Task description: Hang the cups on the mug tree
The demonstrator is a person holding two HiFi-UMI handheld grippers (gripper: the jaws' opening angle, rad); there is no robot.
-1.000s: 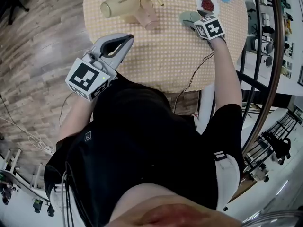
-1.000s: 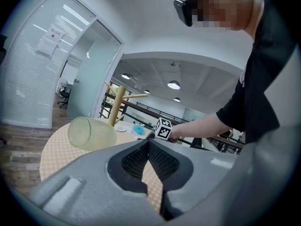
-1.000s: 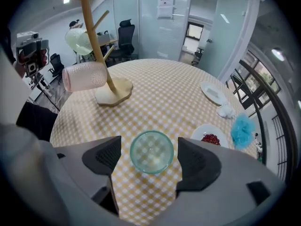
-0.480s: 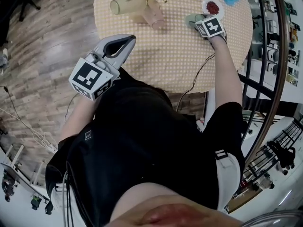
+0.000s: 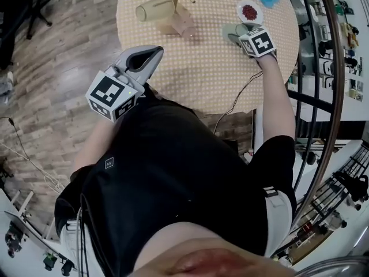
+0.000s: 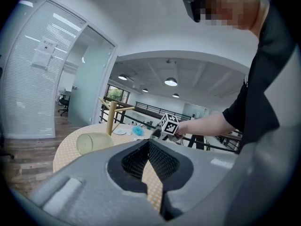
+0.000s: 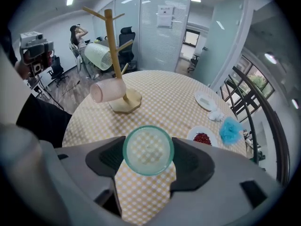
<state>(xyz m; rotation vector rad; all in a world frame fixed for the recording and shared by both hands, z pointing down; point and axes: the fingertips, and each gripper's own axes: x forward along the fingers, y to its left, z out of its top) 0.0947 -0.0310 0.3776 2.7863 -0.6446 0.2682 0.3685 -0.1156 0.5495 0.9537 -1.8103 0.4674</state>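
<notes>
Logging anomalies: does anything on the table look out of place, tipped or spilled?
Nothing spilled or damaged. The pink cup lies sideways low beside the mug tree, near its base; whether it hangs on a peg or rests there is unclear.

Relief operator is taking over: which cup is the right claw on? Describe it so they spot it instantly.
On the round checked table, look to the right side, beside the small plate of red bits. The cup held in the right claw there is see-through pale green, unlike the pink cup and the yellow cup over at the wooden mug tree.
</notes>
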